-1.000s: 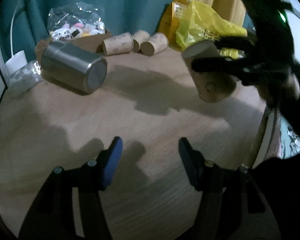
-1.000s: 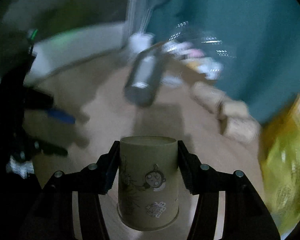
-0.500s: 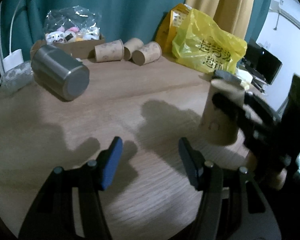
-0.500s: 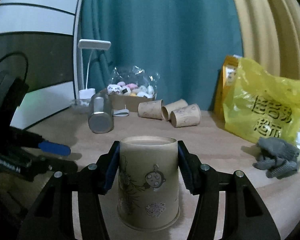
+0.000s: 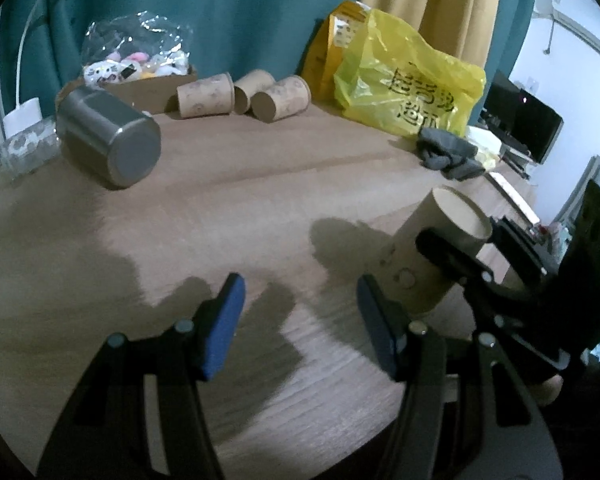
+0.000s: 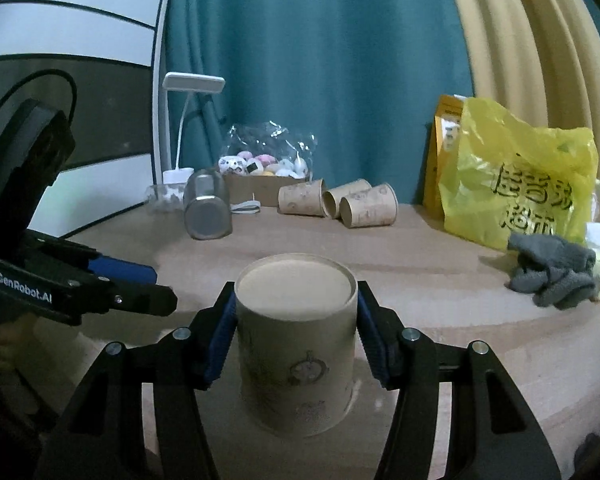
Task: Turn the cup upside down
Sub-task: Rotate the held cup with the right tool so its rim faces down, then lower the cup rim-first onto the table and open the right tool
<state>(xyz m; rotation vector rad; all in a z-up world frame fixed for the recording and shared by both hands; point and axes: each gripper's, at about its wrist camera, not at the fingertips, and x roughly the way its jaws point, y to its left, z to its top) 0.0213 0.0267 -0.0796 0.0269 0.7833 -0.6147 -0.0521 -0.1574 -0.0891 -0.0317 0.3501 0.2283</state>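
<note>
A brown paper cup (image 6: 296, 344) with small cartoon prints stands upside down, flat base up, between the blue pads of my right gripper (image 6: 296, 332), which is shut on it at or just above the wooden table (image 6: 440, 272). In the left wrist view the same cup (image 5: 424, 256) leans at the right, held by the right gripper (image 5: 456, 256). My left gripper (image 5: 300, 320) is open and empty, low over the table, left of the cup. It also shows in the right wrist view (image 6: 132, 280).
A steel tumbler (image 5: 108, 136) lies on its side at the back left. Three paper cups (image 5: 244, 94) lie by a cardboard box of toys (image 5: 140, 68). A yellow bag (image 5: 404, 88) and a grey cloth (image 5: 448, 152) sit at the back right. A desk lamp (image 6: 188, 120) stands left.
My right gripper has turned the cup from sideways in the air to base up and brought it down toward the table near me. The left gripper stays open.
</note>
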